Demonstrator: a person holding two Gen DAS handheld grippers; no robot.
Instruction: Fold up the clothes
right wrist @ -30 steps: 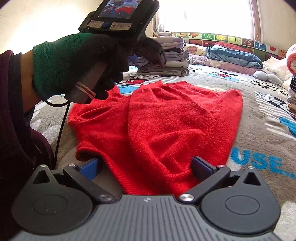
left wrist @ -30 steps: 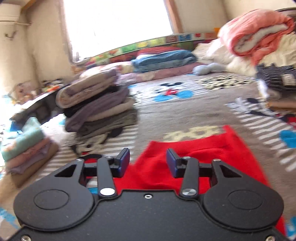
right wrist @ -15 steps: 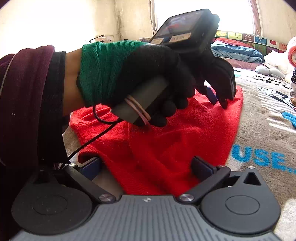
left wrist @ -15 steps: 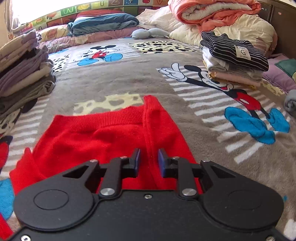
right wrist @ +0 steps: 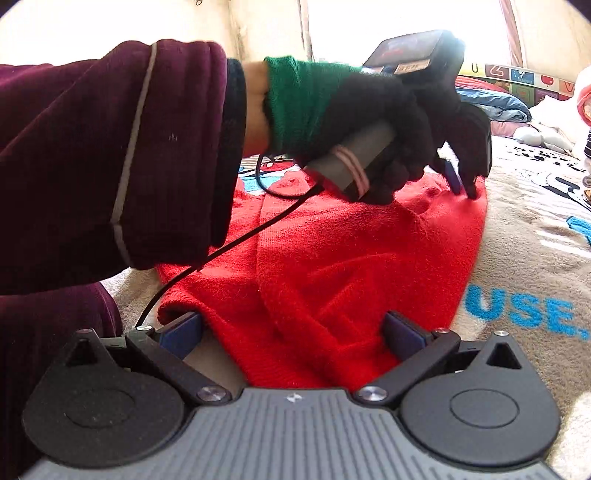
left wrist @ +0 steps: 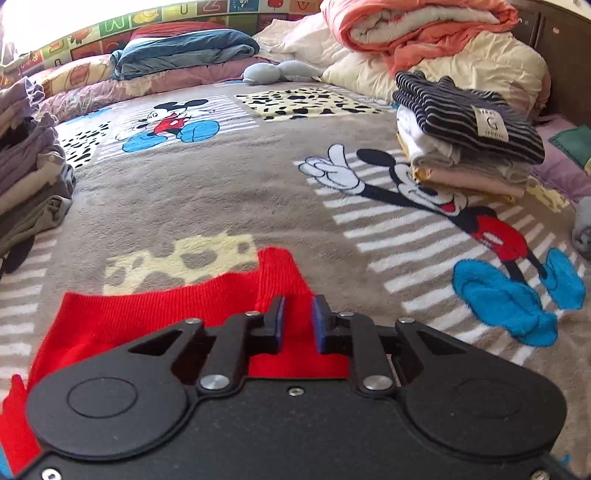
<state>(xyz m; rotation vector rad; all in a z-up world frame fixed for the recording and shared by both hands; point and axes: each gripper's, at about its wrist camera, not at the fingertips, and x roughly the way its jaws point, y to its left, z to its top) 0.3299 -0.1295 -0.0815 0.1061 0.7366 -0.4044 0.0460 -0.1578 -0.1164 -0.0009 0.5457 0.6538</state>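
A red knit garment (right wrist: 351,258) lies partly folded on the cartoon-print blanket (left wrist: 221,192). In the left wrist view its far corner (left wrist: 277,273) sticks up ahead of my left gripper (left wrist: 297,319), whose jaws stand narrowly apart around a ridge of the red cloth. In the right wrist view the left gripper (right wrist: 460,181) presses down on the garment's far right corner, held by a black-gloved hand. My right gripper (right wrist: 291,332) is open wide, its fingers straddling the near edge of the garment.
A stack of folded clothes topped by a striped piece (left wrist: 469,122) stands at the right. Another folded stack (left wrist: 26,177) is at the left. Pillows and rolled bedding (left wrist: 424,33) lie at the far end. The person's maroon sleeve (right wrist: 110,155) fills the left of the right wrist view.
My left gripper swung right across the garment to its far right corner, came down onto it, and its jaws narrowed around the cloth. My right gripper stayed open at the near edge.
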